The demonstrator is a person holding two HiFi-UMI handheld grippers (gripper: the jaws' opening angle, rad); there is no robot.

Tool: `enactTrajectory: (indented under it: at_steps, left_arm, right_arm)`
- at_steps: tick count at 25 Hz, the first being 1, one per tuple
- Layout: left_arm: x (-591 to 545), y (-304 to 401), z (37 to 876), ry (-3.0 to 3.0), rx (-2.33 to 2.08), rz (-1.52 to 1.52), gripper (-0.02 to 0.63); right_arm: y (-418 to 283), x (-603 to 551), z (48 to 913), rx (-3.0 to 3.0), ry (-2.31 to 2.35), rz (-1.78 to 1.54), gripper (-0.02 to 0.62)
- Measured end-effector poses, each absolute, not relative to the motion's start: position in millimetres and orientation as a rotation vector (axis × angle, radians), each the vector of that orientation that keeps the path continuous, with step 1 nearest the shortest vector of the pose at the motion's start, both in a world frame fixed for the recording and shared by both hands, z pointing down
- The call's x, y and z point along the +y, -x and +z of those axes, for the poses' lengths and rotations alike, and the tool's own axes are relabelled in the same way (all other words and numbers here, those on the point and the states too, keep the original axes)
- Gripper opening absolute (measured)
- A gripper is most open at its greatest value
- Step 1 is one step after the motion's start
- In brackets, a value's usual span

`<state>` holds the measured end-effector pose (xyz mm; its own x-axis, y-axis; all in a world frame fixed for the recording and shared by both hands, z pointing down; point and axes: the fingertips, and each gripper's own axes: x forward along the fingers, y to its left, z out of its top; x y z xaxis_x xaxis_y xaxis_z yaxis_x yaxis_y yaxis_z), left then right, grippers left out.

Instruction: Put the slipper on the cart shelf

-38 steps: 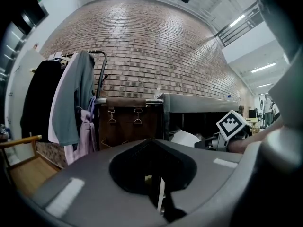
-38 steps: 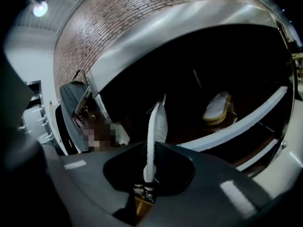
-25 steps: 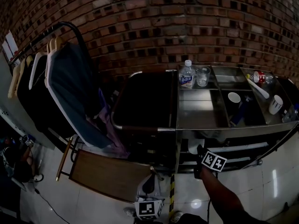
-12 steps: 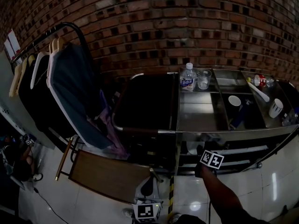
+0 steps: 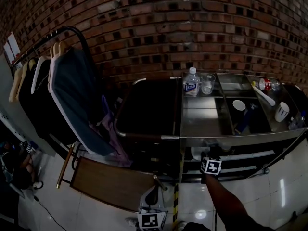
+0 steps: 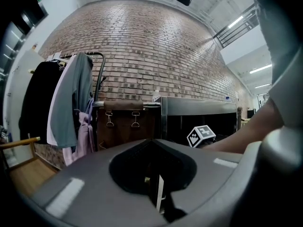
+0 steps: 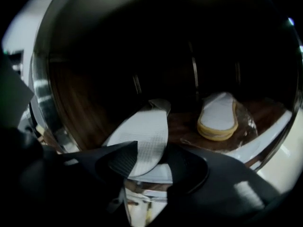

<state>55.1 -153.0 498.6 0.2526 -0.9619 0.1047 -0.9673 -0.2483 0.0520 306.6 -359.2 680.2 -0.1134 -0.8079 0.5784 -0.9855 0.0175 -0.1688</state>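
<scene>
A white slipper (image 7: 144,138) lies at the front rim of the cart's lower shelf (image 7: 187,126), its heel end between the jaws of my right gripper (image 7: 154,151). Those jaws are opening and no longer look pressed on it. A second white slipper (image 7: 218,117) with a yellowish sole rests deeper on the wooden shelf. In the head view the right gripper's marker cube (image 5: 211,166) sits at the shelf opening under the steel cart top (image 5: 202,121); its jaws are hidden there. My left gripper (image 5: 153,215) (image 6: 151,143) hangs low near the floor, jaws together, holding nothing.
On the cart top stand a water bottle (image 5: 191,82), a glass (image 5: 208,83) and two white cups (image 5: 239,105) (image 5: 281,111). A black bin (image 5: 149,105) adjoins the cart on its left. A clothes rack (image 5: 57,81) and a wooden board (image 5: 113,179) stand further left, against the brick wall.
The right gripper's cube has moved left and further in toward the shelf opening. The left gripper stays low at the bottom edge.
</scene>
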Motion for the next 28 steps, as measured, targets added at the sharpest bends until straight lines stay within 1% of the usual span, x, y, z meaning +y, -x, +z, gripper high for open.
enactTrajectory:
  at_steps: [5,8,15,19,21,24,25,27,28]
  left_arm:
    - [-151,-57,498,-2.416,-1.844,0.09,0.012]
    - [-151,-59,499,-2.431,-1.831,0.097,0.012]
    - [-147,-67,494,-2.445,-1.809,0.05,0.014]
    - [-148,-77,505,-2.457,-1.781,0.043,0.012]
    - [-149,-83,504,-2.465,-1.77,0.033,0.012]
    - [-148,-96,498,-2.488,-1.725,0.008,0.012]
    - [-147,-101,494,-2.496,-1.71,-0.002,0.012]
    - [-145,-108,489,-2.516,-1.687,-0.015,0.012]
    - [-145,-111,488,-2.526,-1.675,-0.019,0.012]
  right_arm:
    - [-303,-361,667,-1.987,-1.807,0.614,0.213]
    - [-304,-358,656,-2.012,-1.819,0.558,0.251]
    - [-285,-316,580,-2.204,-1.812,0.341,0.246]
    - [-274,-274,542,-2.311,-1.791,0.269,0.186]
    - [-265,-250,529,-2.355,-1.785,0.283,0.182]
    - [-260,-217,516,-2.362,-1.821,0.294,0.144]
    - [-261,-207,514,-2.346,-1.841,0.287,0.106]
    - [-268,-191,511,-2.303,-1.896,0.272,0.051]
    - [-272,-186,508,-2.282,-1.925,0.269,0.008]
